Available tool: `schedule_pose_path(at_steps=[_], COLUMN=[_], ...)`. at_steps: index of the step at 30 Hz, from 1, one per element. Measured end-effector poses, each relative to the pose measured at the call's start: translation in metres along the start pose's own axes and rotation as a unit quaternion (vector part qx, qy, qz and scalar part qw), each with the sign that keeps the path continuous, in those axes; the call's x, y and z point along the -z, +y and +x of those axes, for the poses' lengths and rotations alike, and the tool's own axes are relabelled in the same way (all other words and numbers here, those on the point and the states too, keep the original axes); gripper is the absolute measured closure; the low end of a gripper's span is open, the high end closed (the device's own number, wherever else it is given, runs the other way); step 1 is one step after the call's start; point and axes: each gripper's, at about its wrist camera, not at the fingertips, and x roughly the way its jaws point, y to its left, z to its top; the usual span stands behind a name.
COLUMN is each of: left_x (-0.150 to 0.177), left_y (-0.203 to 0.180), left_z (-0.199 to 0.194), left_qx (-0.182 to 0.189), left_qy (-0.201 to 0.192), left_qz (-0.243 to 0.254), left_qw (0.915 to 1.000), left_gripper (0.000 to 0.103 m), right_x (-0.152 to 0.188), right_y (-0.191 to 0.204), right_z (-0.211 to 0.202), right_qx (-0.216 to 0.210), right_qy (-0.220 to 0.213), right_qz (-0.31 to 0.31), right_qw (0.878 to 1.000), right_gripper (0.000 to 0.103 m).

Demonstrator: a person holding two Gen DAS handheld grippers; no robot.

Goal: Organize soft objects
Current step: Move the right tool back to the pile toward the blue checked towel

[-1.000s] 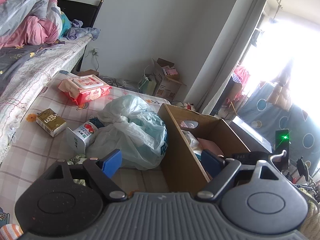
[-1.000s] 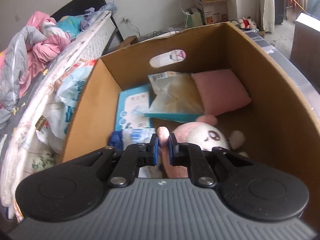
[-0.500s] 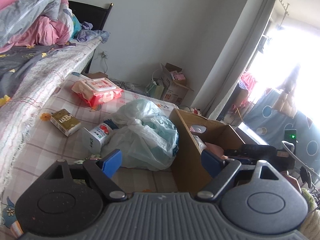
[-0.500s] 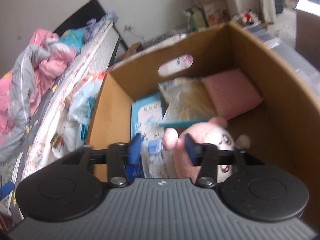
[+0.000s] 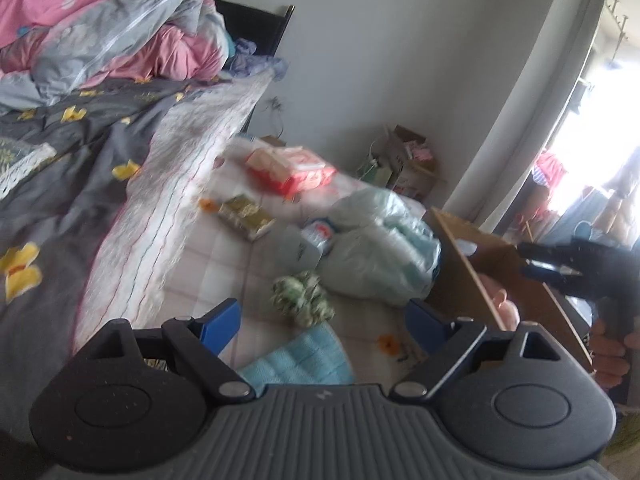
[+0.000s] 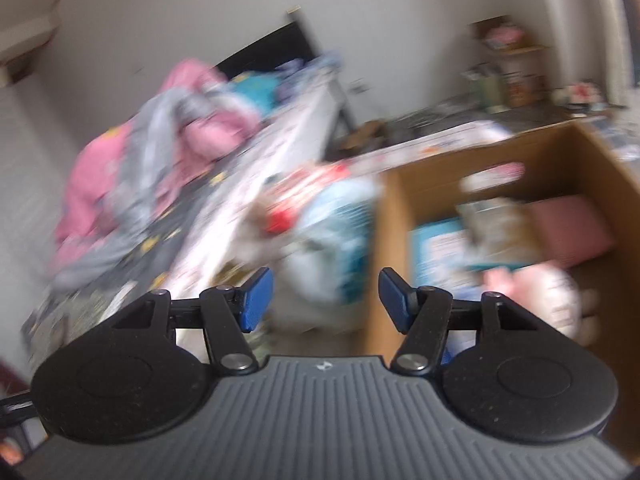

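Sitting in the near corner of the cardboard box [image 6: 592, 184] is the pink plush toy [image 6: 536, 292], which nothing is touching; a pink cushion [image 6: 576, 228] and some pale packets are lying behind it in the same box. Just beside the box's outer wall a pale blue plastic bag [image 5: 384, 248] is slumping on the checked mattress [image 5: 224, 256], with a green-and-white bundle [image 5: 302, 298] in front of it and a light blue knitted cloth [image 5: 304, 360] nearest the left gripper [image 5: 322, 318]. That gripper's jaws are opening, spread wide with nothing gripped. The right gripper [image 6: 326, 294] is also opening, empty (its view is heavily blurred), with its jaws spanning the box's near wall. Farther off, a red tissue pack [image 5: 292, 168] and a yellowish carton [image 5: 246, 216] are lying beside the bed's heaped quilts [image 5: 120, 36].
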Motion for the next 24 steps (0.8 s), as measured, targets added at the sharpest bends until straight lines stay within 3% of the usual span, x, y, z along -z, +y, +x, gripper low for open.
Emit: schedule_pose_path(at_steps=[6,11,19,24], left_x=[0.028,0.045,0.045,0.041], left_y=[0.003,0.001,0.020,0.023], left_z=[0.006,0.036,0.078,0.093], left_qx=[0.015,-0.004,-0.005,0.005], left_qy=[0.047,0.097,0.169,0.195], left_qz=[-0.004,0.011,-0.020,-0.029], left_qw=[0.9988,0.9952,0.9854,0.9804], left_gripper=[0.014,0.019,0.021,0.021], right_x=[0.047,0.087,0.113,0.120], right_y=[0.066,0.086,0.068,0.057], right_z=[0.060,0.101,0.124,0.148], right_qx=[-0.082,-0.078,-0.051,-0.041], right_qy=[0.127,0.202,0.229,0.240], right_qz=[-0.022,-0.015,0.022,0.029], right_qw=[0.988,0.976,0.972,0.970], right_gripper=[0.045,0.045,0.045,0.045])
